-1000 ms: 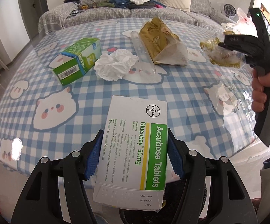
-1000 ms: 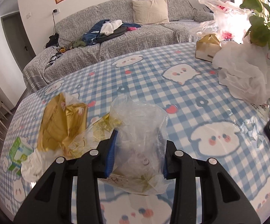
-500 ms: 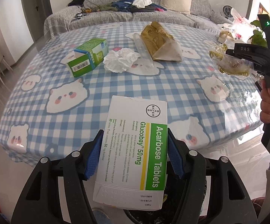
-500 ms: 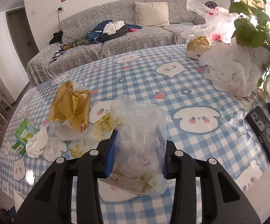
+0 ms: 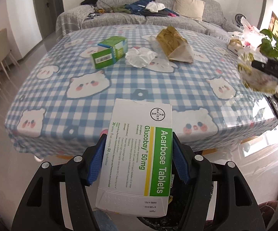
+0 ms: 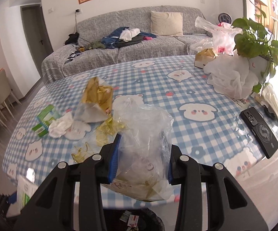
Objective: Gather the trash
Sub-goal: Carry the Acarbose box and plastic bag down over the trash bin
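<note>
Left tongs (image 5: 137, 159) clamped on the pill box (image 5: 139, 154), blue pads pressed to both long sides. Right tongs (image 6: 141, 157) clamped on a clear bag (image 6: 144, 144) with gold scraps inside.

Change over the last second: both pairs have drawn back off the counter (image 5: 119, 88). A second ago the box hung over the checked cloth; now the counter edge lies beyond it and a dark bin (image 5: 177, 211) shows under the box. In the right view the bin rim (image 6: 152, 217) also sits just below the bag.

Judgement: both loads look carried clear and poised above the bin; release is likely the next step, neither yet dropped.

Left on the counter: green carton (image 5: 110, 52), tissue wad (image 5: 139, 56), gold wrapper (image 5: 174, 44), loose gold scraps (image 6: 108, 130). Phone (image 6: 259, 131) near the right edge, presumably not trash.
</note>
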`<state>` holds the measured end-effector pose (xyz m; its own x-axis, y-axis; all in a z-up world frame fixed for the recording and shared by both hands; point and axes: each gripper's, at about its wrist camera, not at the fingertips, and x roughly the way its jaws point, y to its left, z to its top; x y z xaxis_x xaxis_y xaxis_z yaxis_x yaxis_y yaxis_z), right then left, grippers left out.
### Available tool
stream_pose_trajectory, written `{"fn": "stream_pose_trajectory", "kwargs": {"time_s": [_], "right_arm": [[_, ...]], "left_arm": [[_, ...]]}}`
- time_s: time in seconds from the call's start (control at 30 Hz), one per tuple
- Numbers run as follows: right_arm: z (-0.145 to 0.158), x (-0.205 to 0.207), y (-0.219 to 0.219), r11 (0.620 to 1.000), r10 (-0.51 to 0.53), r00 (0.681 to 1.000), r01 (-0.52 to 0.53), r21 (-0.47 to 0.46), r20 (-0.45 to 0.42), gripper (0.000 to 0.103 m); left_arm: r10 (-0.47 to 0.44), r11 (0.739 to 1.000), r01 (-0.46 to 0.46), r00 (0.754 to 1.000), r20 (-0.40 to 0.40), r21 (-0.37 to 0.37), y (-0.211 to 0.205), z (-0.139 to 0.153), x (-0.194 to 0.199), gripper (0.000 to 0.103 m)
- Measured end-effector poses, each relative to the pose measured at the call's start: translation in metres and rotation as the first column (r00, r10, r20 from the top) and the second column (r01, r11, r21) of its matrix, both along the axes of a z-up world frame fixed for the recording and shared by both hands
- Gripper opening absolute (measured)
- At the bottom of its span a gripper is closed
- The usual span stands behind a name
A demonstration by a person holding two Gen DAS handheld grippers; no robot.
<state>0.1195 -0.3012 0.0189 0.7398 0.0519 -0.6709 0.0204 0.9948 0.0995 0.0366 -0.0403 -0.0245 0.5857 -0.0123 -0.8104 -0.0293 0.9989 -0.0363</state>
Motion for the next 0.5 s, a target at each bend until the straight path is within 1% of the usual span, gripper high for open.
{"fn": "stream_pose_trajectory", "kwargs": {"time_s": [0.17,0.27,0.4,0.5], "right_arm": [[-0.003,-0.029,0.011,1.000,0.028,1.000,-0.028,-0.011,0.006,0.036],[-0.005,-0.046,0.016,0.999,0.042,0.999,-0.042,-0.014,0.008,0.036],[-0.010,-0.067,0.023,0.998,0.058,0.998,-0.058,-0.026,0.010,0.036],[-0.018,-0.080,0.034,0.996,0.081,0.997,-0.082,-0.028,-0.004,0.036]], "left_arm": [[0.017,1.000,-0.017,1.000,0.019,-0.008,0.009,0.005,-0.014,0.062],[0.035,0.999,-0.036,0.999,0.034,0.009,0.011,0.005,-0.021,0.062],[0.036,0.999,-0.036,0.999,0.025,-0.007,0.013,0.000,-0.031,0.062],[0.042,0.999,-0.042,0.999,0.024,-0.008,0.012,-0.002,-0.036,0.062]]}}
